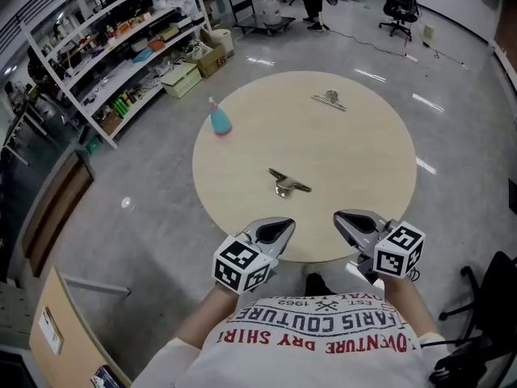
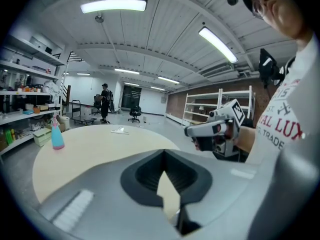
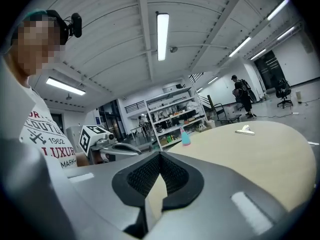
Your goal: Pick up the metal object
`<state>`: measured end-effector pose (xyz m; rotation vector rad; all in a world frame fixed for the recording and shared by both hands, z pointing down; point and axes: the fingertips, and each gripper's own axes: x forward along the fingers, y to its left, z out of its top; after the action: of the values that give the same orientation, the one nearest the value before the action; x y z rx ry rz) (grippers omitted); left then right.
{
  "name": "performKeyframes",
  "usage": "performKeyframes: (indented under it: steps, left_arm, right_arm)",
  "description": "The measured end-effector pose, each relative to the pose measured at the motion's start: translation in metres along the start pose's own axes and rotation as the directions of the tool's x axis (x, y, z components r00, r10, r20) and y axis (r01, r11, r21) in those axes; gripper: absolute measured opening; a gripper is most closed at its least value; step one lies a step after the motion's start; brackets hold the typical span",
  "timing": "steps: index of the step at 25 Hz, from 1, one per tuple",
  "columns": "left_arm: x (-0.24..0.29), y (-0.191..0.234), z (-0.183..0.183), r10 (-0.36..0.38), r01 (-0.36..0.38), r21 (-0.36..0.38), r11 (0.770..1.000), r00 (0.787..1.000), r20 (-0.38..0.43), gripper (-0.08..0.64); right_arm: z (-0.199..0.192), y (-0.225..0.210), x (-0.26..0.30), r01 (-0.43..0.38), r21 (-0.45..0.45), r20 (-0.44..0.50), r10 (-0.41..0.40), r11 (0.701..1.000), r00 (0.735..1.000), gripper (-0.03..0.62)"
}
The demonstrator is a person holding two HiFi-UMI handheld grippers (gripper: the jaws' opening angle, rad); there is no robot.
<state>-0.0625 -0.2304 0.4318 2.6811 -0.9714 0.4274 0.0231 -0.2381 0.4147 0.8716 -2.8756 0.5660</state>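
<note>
Left claw is shut tight with nothing in it, and the right claw is shut and holds nothing too. I see them side by side at the near edge of the round surface, with a gap between them. Both tips point in toward the middle of the surface. Each claw has a cube with black and white squares at its back end, closest to me. The metal object lies flat on the surface, a little closer to the near edge than the middle is. It is a thin dark bar with a shiny round bit under it. It sits out in front of the gap between the two claws, apart from both, and nothing touches it. I cannot find it in the two gripper views. A second metal piece lies close to the far edge of the surface, well apart from the first one. A blue bottle with a pink top stands upright near the far left edge of the surface. White shelves full of small things stand on the floor off to the far left of the surface. Past the far edge of the surface, a person stands well back, and a black chair sits further right.
</note>
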Motion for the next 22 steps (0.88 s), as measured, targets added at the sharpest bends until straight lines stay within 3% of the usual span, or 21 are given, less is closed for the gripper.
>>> performKeyframes:
  steps: [4,10,11,15,19,22]
  left_arm:
    - [0.02,0.02,0.012,-0.008,0.008,-0.01,1.0,1.0,0.004,0.002]
    - [0.051,0.074,0.009,0.102,-0.102,0.035,0.994,0.995,0.007,0.021]
    - [0.058,0.086,0.005,0.116,-0.116,0.034,0.993,0.993,-0.005,0.079]
    - [0.092,0.135,-0.027,0.17,-0.171,-0.009,0.985,0.982,-0.081,0.203]
    - [0.129,0.167,-0.076,0.194,-0.2,-0.01,0.98,0.96,-0.203,0.371]
    - [0.152,0.184,-0.107,0.214,-0.226,-0.012,0.974,0.937,-0.276,0.4]
  right_arm:
    - [0.01,-0.029,0.019,-0.017,0.007,-0.007,0.017,1.0,1.0,0.002]
    - [0.006,-0.068,0.031,-0.012,0.033,-0.038,0.013,0.999,0.999,0.002]
    - [0.005,-0.074,0.032,-0.007,0.038,-0.044,0.009,0.999,0.999,0.002]
    - [-0.005,-0.103,0.034,0.025,0.075,-0.075,-0.019,0.997,0.997,0.002]
    - [-0.012,-0.124,0.04,0.038,0.096,-0.1,-0.028,0.995,0.995,0.002]
    - [-0.018,-0.135,0.041,0.045,0.105,-0.124,-0.032,0.993,0.992,0.002]
